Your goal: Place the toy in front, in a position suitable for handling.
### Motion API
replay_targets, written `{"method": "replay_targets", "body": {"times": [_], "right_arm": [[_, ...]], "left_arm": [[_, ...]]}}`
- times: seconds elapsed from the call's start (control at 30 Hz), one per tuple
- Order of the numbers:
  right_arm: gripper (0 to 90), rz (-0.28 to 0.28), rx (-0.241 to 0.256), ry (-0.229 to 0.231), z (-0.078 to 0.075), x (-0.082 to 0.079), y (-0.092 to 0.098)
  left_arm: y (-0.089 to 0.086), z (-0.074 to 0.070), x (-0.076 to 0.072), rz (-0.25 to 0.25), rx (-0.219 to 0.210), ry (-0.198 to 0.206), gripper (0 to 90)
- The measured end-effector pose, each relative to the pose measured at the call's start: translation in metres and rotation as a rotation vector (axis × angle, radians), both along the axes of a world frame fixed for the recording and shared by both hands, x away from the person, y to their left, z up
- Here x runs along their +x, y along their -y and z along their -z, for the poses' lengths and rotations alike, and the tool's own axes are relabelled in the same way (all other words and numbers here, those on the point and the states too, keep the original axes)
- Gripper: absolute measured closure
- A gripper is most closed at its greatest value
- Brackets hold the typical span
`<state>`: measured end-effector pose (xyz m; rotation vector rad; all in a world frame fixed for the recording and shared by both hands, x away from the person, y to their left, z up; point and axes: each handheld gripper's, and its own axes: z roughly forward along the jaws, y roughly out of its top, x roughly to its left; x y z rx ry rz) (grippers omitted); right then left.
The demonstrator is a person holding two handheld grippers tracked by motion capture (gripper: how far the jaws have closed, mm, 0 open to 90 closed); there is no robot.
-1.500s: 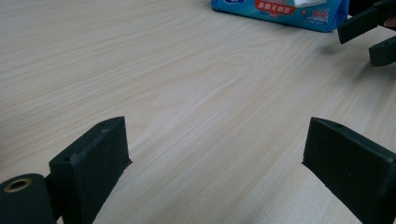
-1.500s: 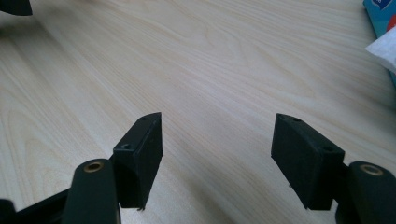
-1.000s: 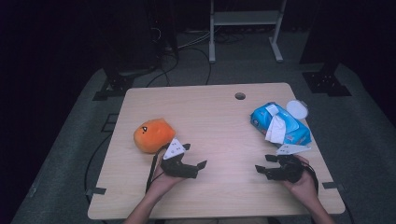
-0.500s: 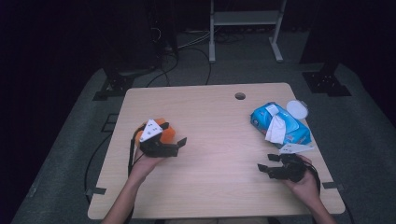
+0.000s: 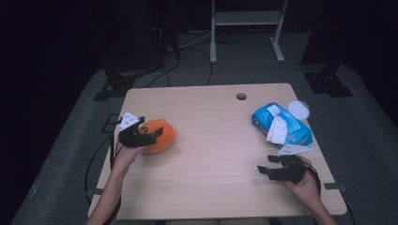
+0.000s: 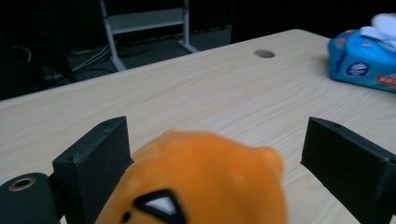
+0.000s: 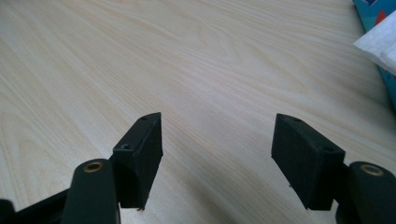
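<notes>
On the left side of the counter (image 5: 211, 154) sits an orange plush toy (image 5: 159, 136), and the left tongs (image 5: 141, 136) are placed around it. In the left gripper view the toy (image 6: 205, 182) lies between the two black jaws, which stand spread on either side of it with a gap showing on the right; the tongs are open and have not pinched the toy. The step in hand looks like the approach to a grasp, with the jaws already straddling the toy.

The right tongs (image 5: 274, 171) rest low near the right front edge, jaws wide apart over bare wood in the right gripper view (image 7: 217, 154), holding nothing. Just beyond them lies a blue pack of wipes (image 5: 281, 124) with a white sheet pulled up, and a round white lid (image 5: 298, 110) beside its far end.

The next move probably calls for closing the left jaws on the toy's soft body, deep enough that the plush does not slip out when lifted.
</notes>
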<state>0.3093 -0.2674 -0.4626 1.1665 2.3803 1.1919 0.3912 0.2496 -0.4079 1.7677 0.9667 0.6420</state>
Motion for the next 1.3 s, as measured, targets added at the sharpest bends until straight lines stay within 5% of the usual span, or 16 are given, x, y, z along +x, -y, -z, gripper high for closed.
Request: {"method": "replay_targets", "body": {"times": [0.23, 0.33, 0.43, 0.87, 1.3], "right_arm": [[32.5, 0.000, 0.000, 0.001, 0.000, -0.001, 0.000], [32.5, 0.000, 0.000, 0.000, 0.000, -0.001, 0.000], [32.5, -0.001, 0.002, 0.004, -0.001, -0.001, -0.001], [32.9, -0.007, -0.007, 0.011, -0.001, -0.001, -0.003], [34.4, -0.014, 0.000, 0.026, -0.004, -0.003, -0.005]], "left_arm": [[-0.015, 0.022, 0.007, -0.061, -0.018, -0.083, 7.6], [-0.018, 0.032, 0.008, -0.051, -0.081, -0.121, 5.7], [-0.016, 0.035, 0.006, -0.044, -0.090, -0.116, 5.7], [-0.005, 0.040, -0.007, -0.019, 0.005, -0.062, 4.8], [-0.004, 0.039, -0.013, -0.045, 0.023, -0.060, 11.4]]}}
